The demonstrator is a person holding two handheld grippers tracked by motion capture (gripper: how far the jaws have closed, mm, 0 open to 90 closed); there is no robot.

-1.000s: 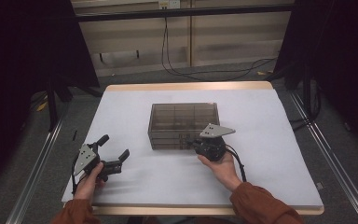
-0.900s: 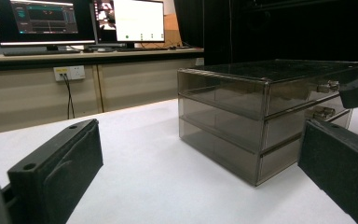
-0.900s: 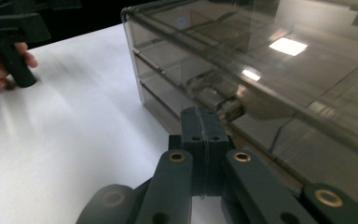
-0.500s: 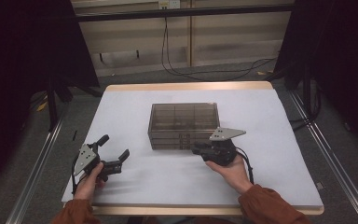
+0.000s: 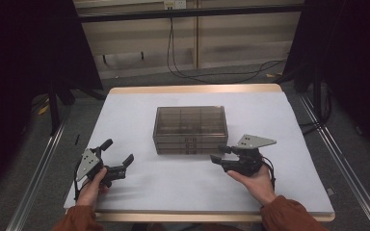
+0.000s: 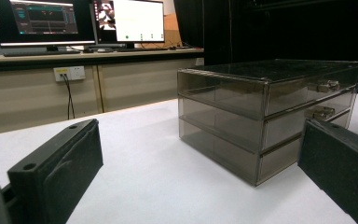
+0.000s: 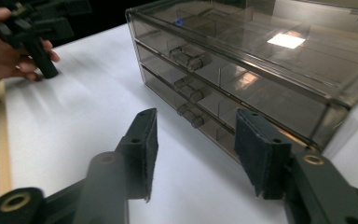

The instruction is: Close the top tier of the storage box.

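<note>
the right gripper is sitting in the person's right hand near the front of the white table, its fingers standing partly apart with nothing between them; they have just been opening. just beyond those fingers, and a little apart from them, the smoked clear drawer box is resting on the table with all three drawers pushed in, its small handles lining up one above the other ahead of the fingertips. the left gripper is resting in the left hand well off to the other side, its fingers spread wide and empty, and the drawer box is standing past them, nearer the far finger, showing its end wall. farther on, behind the table, a wooden counter is carrying lit monitors.
</note>
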